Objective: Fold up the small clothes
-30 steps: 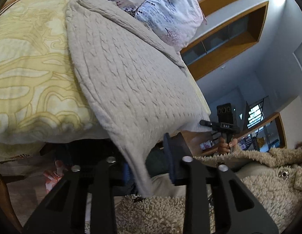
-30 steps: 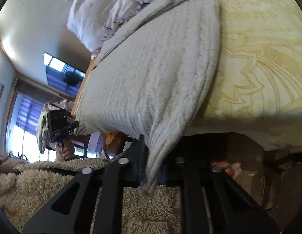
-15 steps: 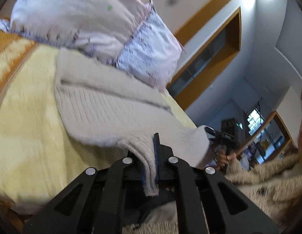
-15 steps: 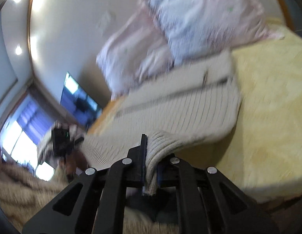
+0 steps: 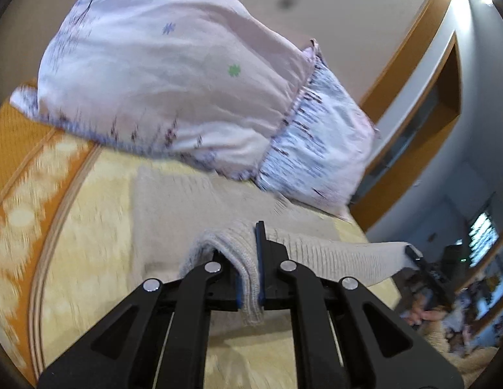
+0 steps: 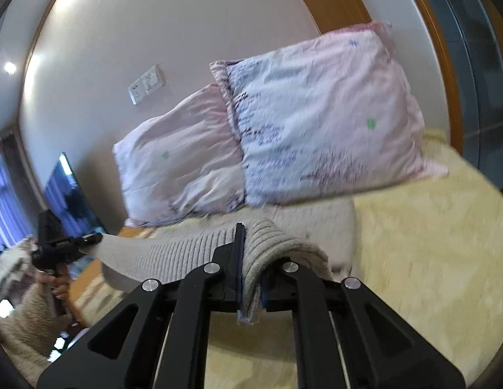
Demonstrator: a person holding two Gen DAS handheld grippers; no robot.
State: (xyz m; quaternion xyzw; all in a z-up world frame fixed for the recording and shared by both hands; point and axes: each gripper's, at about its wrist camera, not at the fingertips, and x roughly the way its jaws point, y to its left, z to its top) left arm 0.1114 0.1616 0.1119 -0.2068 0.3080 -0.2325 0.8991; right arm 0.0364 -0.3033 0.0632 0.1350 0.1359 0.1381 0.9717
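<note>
One beige ribbed-knit sweater [image 5: 332,259] is stretched between the two grippers above a yellow patterned bedspread [image 5: 89,243], its far part lying flat on the bed near the pillows. The left gripper [image 5: 251,278] is clenched on one bunched corner, the knit squeezed between its blue-edged pads. The right gripper [image 6: 249,278] is clamped on the opposite corner in the same way, folds of knit spilling over its right finger.

The left view alone shows an orange border [image 5: 14,149] along the bedspread's left side and the right gripper [image 5: 426,269] far right, biting the sweater's edge. The right view alone shows the left gripper [image 6: 66,246] at the far left, the hand [image 6: 56,285] holding it, a wall switch plate [image 6: 147,84] and a dark screen [image 6: 69,194].

Two soft pinkish pillows [image 6: 322,116] with purple print lean against the wall behind the sweater [image 6: 173,253].
</note>
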